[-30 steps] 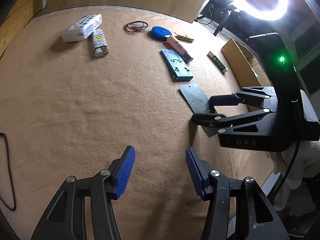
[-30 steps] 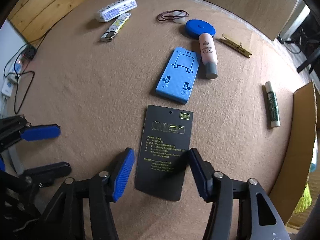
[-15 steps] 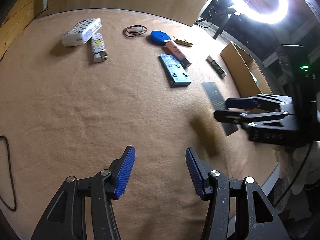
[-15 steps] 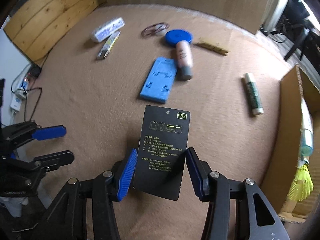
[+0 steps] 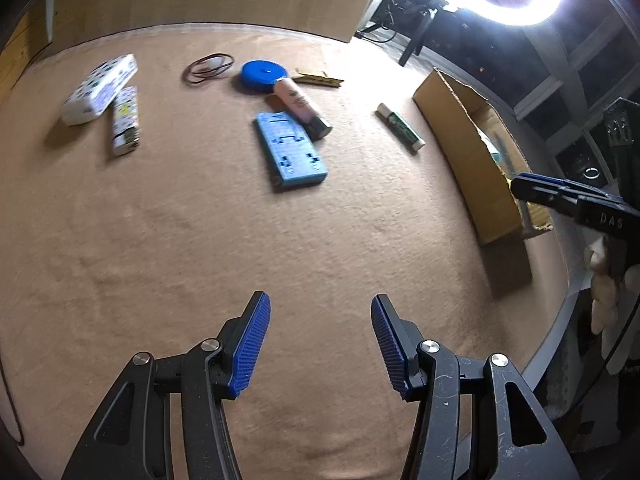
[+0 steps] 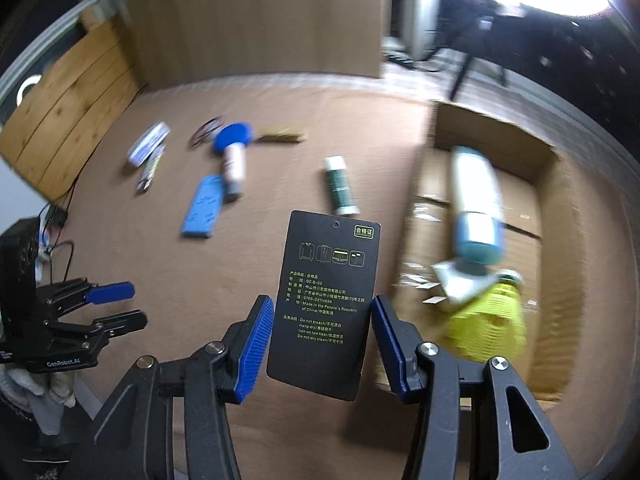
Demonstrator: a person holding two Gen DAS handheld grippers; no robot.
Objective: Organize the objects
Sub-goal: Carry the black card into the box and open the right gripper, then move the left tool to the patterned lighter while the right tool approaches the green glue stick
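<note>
The black garment tag (image 6: 325,300) stands almost upright between the blue pads (image 6: 256,348) of the right gripper (image 6: 322,350). Its long axis runs up and away from the gripper, leaning a little to the right, and the end with the small punched hole points away from the camera. The printed face is turned to the camera. The right gripper clamps the tag by its two long edges, low on the card, so most of the card sticks out past the fingertips. The tag is lifted off the tan cloth-covered table (image 6: 280,120), close to the near left wall of the open cardboard box (image 6: 552,280) at the table's right edge. Inside the box lie a white and blue tube (image 6: 476,208) and something yellow (image 6: 492,320); the picture is blurred there.

The left gripper (image 5: 320,344) is spread with nothing between its pads, above a bare part of the table. Far ahead lie a blue phone stand (image 5: 290,150), a pink tube (image 5: 300,106) and a green glue stick (image 5: 400,126), well apart from both grippers.
</note>
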